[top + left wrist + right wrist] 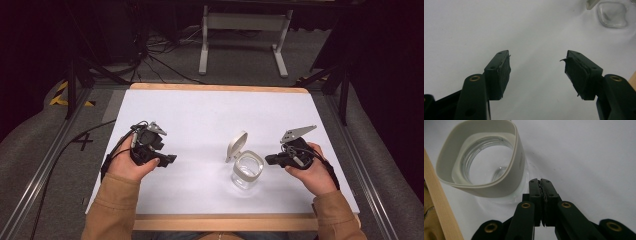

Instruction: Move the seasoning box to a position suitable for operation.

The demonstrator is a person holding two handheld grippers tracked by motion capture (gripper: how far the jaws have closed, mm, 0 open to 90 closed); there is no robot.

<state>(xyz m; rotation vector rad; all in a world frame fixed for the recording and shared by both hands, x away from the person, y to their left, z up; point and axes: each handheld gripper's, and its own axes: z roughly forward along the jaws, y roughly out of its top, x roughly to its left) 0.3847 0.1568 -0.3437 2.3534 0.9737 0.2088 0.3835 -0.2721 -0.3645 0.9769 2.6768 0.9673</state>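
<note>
So the jar [247,171] sits on the worktop [200,115], a bit right of center and toward the near edge. Its lid [236,146] stands open, tilted up behind and to the left of it. Right tool [270,159] is just beside the jar's right side, left tool [170,159] well apart over on the left.

A white worktop [200,115] with a light wooden edge along its near and far sides takes up the middle of the high view. One thing stands directly on it, right of centre in the lower half of the frame: a clear glass jar [247,171] with a pale squarish collar around its mouth. Its pale lid [236,145] is tipped up at the jar's upper left, touching the collar.
</note>
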